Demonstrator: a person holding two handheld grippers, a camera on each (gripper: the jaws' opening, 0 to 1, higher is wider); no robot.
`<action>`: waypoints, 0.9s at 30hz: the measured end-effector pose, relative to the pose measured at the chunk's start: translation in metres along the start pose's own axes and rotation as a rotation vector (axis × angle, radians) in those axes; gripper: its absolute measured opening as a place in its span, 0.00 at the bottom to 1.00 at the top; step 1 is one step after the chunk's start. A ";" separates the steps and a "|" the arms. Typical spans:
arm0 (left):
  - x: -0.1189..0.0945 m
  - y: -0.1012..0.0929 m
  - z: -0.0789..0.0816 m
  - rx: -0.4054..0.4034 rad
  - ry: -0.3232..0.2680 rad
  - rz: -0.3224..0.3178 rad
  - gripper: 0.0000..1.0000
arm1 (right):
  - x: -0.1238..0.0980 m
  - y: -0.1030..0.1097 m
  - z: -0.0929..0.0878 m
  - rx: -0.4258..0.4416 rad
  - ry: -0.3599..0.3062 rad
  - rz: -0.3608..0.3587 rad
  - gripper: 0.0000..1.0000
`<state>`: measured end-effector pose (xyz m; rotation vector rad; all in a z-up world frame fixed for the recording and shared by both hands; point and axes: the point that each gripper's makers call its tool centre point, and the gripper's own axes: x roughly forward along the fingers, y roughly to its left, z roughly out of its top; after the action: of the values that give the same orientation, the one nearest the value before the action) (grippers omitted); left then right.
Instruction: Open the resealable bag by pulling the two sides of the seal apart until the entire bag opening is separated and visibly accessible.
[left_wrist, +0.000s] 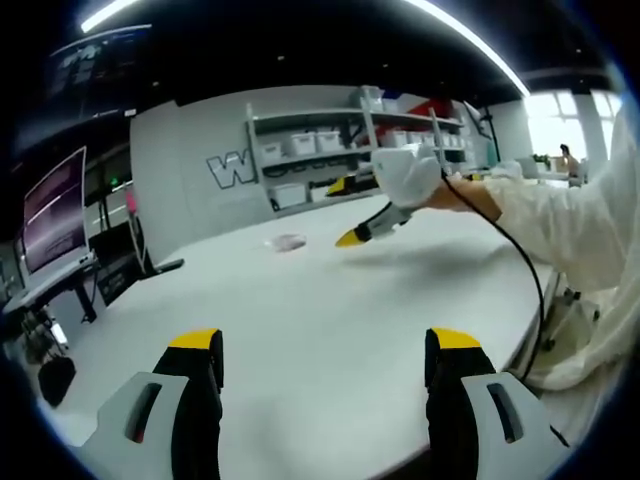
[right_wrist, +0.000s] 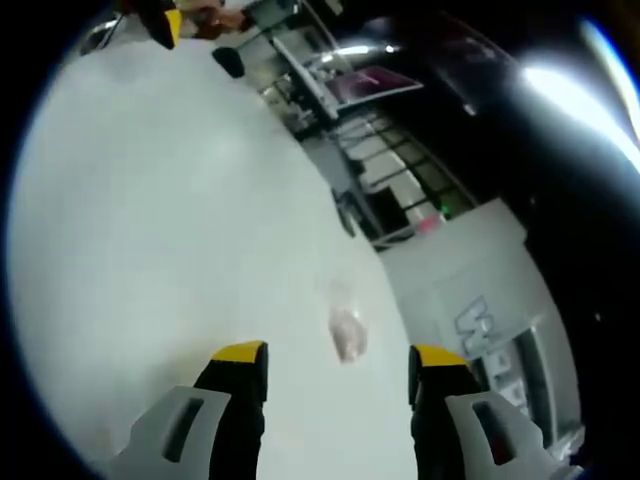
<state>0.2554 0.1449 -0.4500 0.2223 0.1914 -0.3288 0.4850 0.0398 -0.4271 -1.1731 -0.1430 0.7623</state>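
Reaching for the bag

Both grippers stand wide open and empty: left gripper (left_wrist: 325, 355) hangs back over the worktop (left_wrist: 330, 310); right gripper (right_wrist: 338, 372) hovers just short of the small clear bag (right_wrist: 347, 333), lying flat. I'd ease down onto one seal edge

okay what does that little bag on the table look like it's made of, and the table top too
The bag looks like thin clear plastic film: it is see-through, with a faint pinkish tint and soft wrinkles, though it is too small to be certain. The table top looks like a smooth, matte white laminate or painted board: an even pale surface with only soft reflections and no visible grain.
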 end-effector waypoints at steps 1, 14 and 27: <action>0.000 0.000 0.000 -0.001 0.000 0.001 0.82 | 0.001 0.000 0.001 0.002 -0.002 0.001 0.56; -0.001 0.003 -0.001 -0.011 -0.008 0.004 0.82 | 0.009 0.002 0.007 -0.011 -0.004 0.003 0.55; -0.001 0.004 -0.003 -0.014 -0.007 0.002 0.82 | 0.016 0.000 0.007 -0.001 -0.006 -0.001 0.55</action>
<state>0.2555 0.1491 -0.4516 0.2077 0.1863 -0.3258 0.4936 0.0551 -0.4284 -1.1714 -0.1484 0.7652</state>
